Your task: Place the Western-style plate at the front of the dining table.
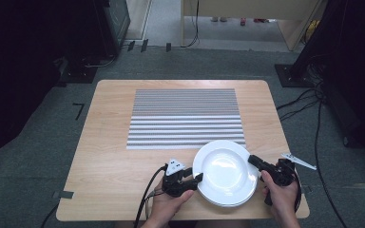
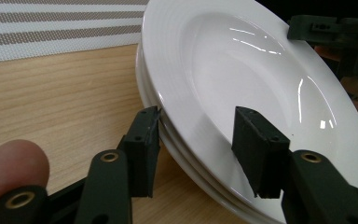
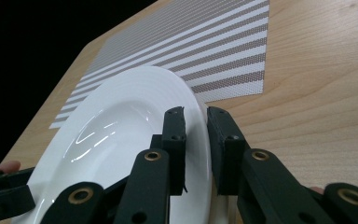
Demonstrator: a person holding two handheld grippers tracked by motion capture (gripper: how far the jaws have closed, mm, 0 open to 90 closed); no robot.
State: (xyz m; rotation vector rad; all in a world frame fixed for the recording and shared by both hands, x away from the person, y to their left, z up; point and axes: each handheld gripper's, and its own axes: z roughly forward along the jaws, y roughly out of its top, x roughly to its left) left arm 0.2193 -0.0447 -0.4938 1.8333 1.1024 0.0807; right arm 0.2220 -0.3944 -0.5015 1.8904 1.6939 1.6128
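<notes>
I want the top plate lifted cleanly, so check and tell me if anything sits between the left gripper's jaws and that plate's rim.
Nothing visible does. The left gripper straddles the rim of the top plate, one jaw outside, one over the bowl, but not yet pressing. The right gripper is shut on the opposite rim.

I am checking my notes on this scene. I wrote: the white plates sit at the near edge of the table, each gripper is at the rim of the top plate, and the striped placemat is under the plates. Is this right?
Not quite. The striped placemat is not under the white plates; they sit on bare wood of the table, just overlapping the mat's near edge, as the high view shows. The rest stands: the left gripper and right gripper are at the top plate's rim.
</notes>
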